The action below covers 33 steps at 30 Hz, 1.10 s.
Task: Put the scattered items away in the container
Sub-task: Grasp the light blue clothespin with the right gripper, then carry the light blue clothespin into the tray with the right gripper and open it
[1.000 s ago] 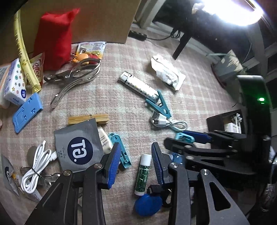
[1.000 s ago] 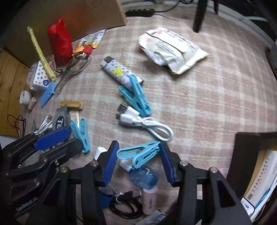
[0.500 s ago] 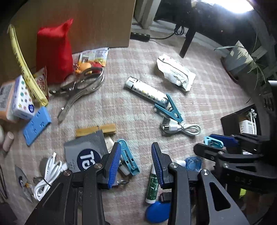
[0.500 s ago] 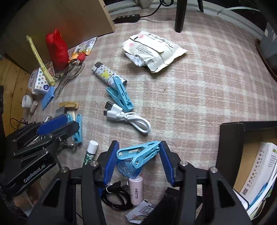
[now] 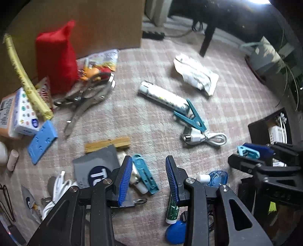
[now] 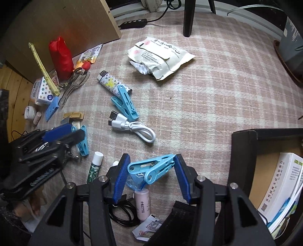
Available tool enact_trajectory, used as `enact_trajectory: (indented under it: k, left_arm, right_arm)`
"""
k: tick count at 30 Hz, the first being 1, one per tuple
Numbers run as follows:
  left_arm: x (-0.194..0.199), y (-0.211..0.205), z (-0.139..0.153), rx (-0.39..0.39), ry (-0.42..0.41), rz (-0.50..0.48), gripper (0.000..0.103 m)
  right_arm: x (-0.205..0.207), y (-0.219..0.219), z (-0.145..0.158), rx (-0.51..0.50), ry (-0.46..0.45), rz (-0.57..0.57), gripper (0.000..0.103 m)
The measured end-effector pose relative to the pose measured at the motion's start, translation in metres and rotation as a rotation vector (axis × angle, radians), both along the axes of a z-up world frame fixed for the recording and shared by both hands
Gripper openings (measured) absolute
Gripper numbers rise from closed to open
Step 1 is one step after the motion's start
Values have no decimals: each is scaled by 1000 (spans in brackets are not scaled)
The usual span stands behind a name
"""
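Note:
My right gripper (image 6: 150, 170) is shut on a light blue clothespin (image 6: 151, 167) and holds it above the rug, left of the black container (image 6: 244, 149). In the left wrist view the right gripper (image 5: 251, 151) shows with the pin beside the container (image 5: 259, 128). My left gripper (image 5: 148, 176) is open and empty above a teal clip (image 5: 144, 176) and a green lip balm (image 5: 172, 210). Scattered items include a second blue clothespin (image 6: 124, 103), a white cable (image 6: 132, 126), a patterned lighter (image 6: 112, 83) and a white packet (image 6: 161, 56).
A cardboard box (image 6: 62, 24), a red pouch (image 6: 60, 56), metal pliers (image 6: 73, 85), a card box (image 6: 40, 90) and a wooden clip (image 6: 73, 115) lie at the left. A chair leg (image 6: 188, 17) stands at the back. Papers (image 6: 282, 189) fill the container.
Both grippers have risen and pulled back. The right gripper has carried the light blue clothespin to the right, closer to the black container. The left gripper stays open.

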State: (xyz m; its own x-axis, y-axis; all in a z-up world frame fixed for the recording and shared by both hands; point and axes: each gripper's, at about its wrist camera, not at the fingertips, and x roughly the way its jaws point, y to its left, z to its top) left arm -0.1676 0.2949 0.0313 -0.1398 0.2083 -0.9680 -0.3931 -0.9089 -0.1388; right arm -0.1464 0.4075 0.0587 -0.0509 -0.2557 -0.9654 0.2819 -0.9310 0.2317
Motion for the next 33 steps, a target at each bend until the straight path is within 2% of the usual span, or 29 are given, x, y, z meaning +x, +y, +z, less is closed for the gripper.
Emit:
enact_trajectory:
  k: [1,2,3,4,7,11,17,21,26,33]
  left_arm:
    - [-1,2,-3,-2,-7,-5,33]
    - [-1,4,-5,-2,-10,-12,26]
    - [-1,6,-8,-3,-17,-20,15]
    - [-1,7,-10,-4,-24,-22,10]
    - [-1,7,-14,14,-42,-22,4]
    - [2,4,-5,68,-43,-10,4]
    - [20,25,28,161,-28,-66,4]
    - [46,63,53,232,-15,-157,4]
    - [88,125,78,309,-19,-305,4]
    - [155,206,86,335,-74,-506,4]
  right_arm:
    - [-1,1,-1,-2,0,-1,47]
    - [-1,0,-1,-2,0,0,47]
    - [-1,3,-1,-2,1,-1,47]
    - [-1,5,0,-2,2,-2,47]
    - [0,15,3,-6,5,-12,47]
    - [1,28,8,-10,14,-30,47]
    - [10,61,29,-21,61,-60,47]
    - [26,98,48,-5,110,-89,47]
    - [50,164,62,23,149,-187,47]
    - [72,258,63,48,150,-372,47]
